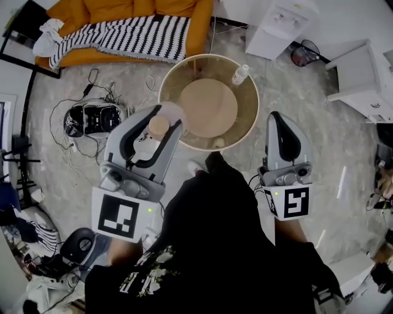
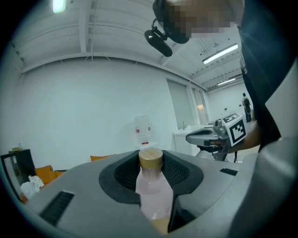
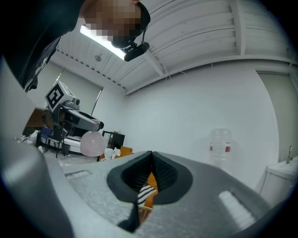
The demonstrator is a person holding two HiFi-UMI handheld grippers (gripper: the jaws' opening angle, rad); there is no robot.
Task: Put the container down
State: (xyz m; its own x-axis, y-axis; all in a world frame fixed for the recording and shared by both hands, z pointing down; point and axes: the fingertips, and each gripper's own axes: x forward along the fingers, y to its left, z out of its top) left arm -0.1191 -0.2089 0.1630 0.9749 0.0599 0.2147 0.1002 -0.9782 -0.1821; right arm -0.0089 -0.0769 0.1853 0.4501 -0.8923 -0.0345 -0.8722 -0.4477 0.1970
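Note:
The container is a pale pink bottle (image 1: pixel 169 114) with a wooden cap (image 2: pixel 151 158). My left gripper (image 1: pixel 161 120) is shut on it, the pads pressing its neck and shoulders (image 2: pixel 152 186), and holds it in the air just left of the round table (image 1: pixel 250 126). In the right gripper view the bottle (image 3: pixel 92 143) hangs under the left gripper (image 3: pixel 70 116). My right gripper (image 1: pixel 276 118) is off the table's right edge. Its jaws meet with only a thin slit between them (image 3: pixel 151 162), and nothing is in them.
A small white bottle (image 1: pixel 239 75) stands near the table's far rim. Beyond it are an orange sofa (image 1: pixel 132 9) with a striped blanket (image 1: pixel 132 37) and a water dispenser (image 1: pixel 279 27). Cables and a black device (image 1: pixel 92 118) lie on the floor at left. White cabinet (image 1: pixel 362 80) at right.

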